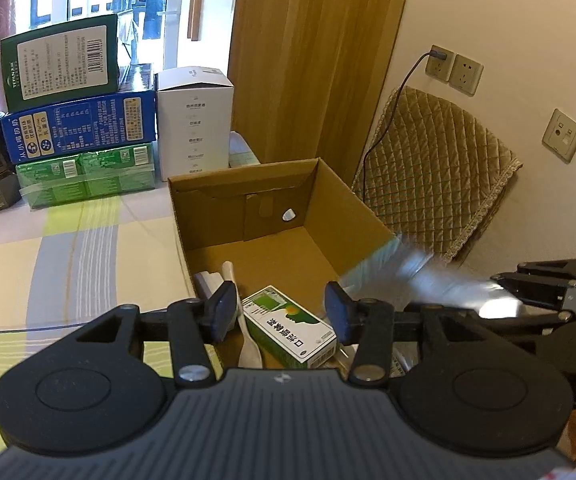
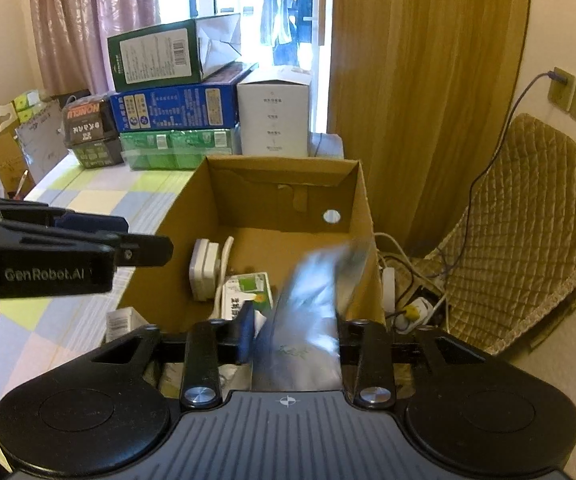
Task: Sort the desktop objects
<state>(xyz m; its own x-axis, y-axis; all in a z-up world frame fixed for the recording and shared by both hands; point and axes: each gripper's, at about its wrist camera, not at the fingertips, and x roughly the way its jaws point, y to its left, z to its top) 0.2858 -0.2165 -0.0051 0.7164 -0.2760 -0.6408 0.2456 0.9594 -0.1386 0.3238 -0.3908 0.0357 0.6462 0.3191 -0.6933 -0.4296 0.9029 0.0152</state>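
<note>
Over the open brown cardboard box [image 2: 284,208], the right gripper [image 2: 294,340] pinches a silvery foil pouch [image 2: 308,312]; lower it past the rim before letting go. Left gripper [image 1: 280,312] gapes empty.

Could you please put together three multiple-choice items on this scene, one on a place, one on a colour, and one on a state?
1. Where does the green-and-white medicine box lie?
A. Inside the open cardboard box
B. On top of the stacked cartons
C. On the quilted chair

2. What colour is the carton directly beneath the dark green box in the stack?
A. Red
B. Blue
C. Yellow

3. What state are the left tongs in?
A. Shut on the medicine box
B. Shut on a cable
C. Open, holding nothing

Answers: 1 A, since the medicine box rests on the cardboard box floor beside a white plug. 2 B, since the blue carton sits right under the green one. 3 C, since the pads stand apart with an empty gap, while the right tongs grip a blurred silver pouch.
</note>
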